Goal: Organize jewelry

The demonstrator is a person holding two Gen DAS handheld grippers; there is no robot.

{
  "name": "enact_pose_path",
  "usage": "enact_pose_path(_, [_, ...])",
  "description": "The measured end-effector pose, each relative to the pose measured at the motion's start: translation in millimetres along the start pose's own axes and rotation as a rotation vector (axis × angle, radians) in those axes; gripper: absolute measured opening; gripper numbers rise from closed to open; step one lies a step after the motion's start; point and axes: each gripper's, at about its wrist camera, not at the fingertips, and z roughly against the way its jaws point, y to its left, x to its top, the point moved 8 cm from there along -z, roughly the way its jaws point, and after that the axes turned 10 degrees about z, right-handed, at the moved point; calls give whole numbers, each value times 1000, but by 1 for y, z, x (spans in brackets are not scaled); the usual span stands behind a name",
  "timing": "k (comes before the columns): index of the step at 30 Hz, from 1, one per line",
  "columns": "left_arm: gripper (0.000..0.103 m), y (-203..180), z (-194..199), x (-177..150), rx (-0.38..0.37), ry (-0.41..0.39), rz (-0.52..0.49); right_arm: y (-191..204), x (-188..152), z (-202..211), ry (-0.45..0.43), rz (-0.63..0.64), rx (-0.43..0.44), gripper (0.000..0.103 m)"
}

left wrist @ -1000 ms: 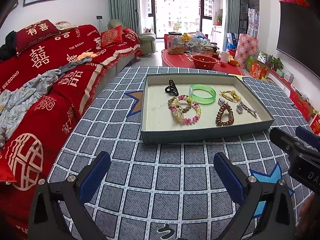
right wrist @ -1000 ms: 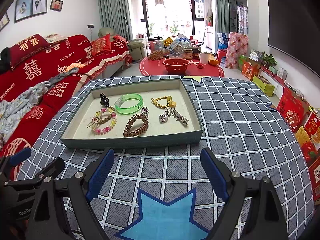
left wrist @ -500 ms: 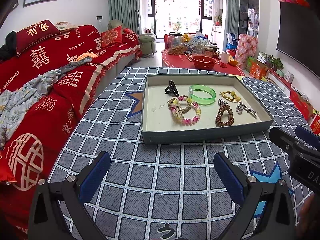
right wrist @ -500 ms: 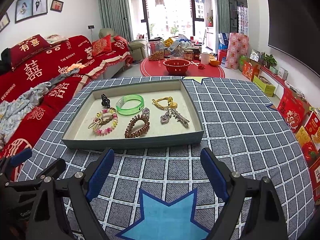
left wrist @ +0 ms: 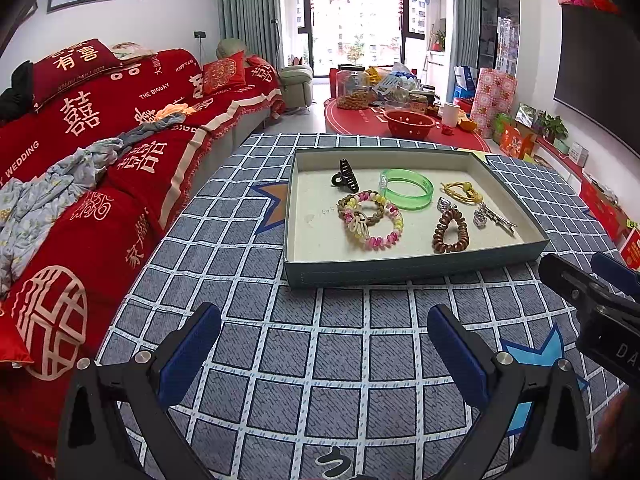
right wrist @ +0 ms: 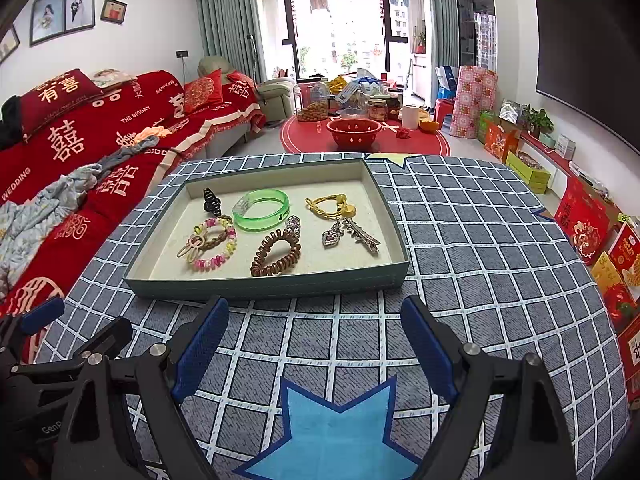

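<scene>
A shallow grey-green tray [left wrist: 408, 274] [right wrist: 264, 288] sits on a checked grey cloth and holds jewelry: a black claw clip [left wrist: 346, 176] [right wrist: 211, 200], a green bangle [left wrist: 407, 189] [right wrist: 262, 209], a pink-and-yellow bead bracelet [left wrist: 370, 220] [right wrist: 208, 243], a brown coil hair tie [left wrist: 450, 231] [right wrist: 276, 254], a yellow cord tie [left wrist: 462, 192] [right wrist: 330, 205] and a silver hair clip [left wrist: 494, 218] [right wrist: 360, 236]. My left gripper [left wrist: 324, 336] hovers open short of the tray's near wall, nothing between its blue pads. My right gripper [right wrist: 314, 330] stands open the same way.
A red sofa [left wrist: 80, 152] with loose clothes runs along the left of the table. Beyond the table a red round mat carries a red colander [right wrist: 354, 132] and jars. Red gift boxes [right wrist: 584, 220] line the right wall under a dark screen.
</scene>
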Motion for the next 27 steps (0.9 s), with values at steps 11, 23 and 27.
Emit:
enact_pose_path(11, [103,2,0,0,5,-3,0,0,0,0,0,0,2,90])
enact_pose_path(23, [103,6,0,1,9,8,1,0,1,0,2,0,2,90])
enact_pose_path(27, [103,6,-2,1,2,15,11,3,1,1,5,1,3,90])
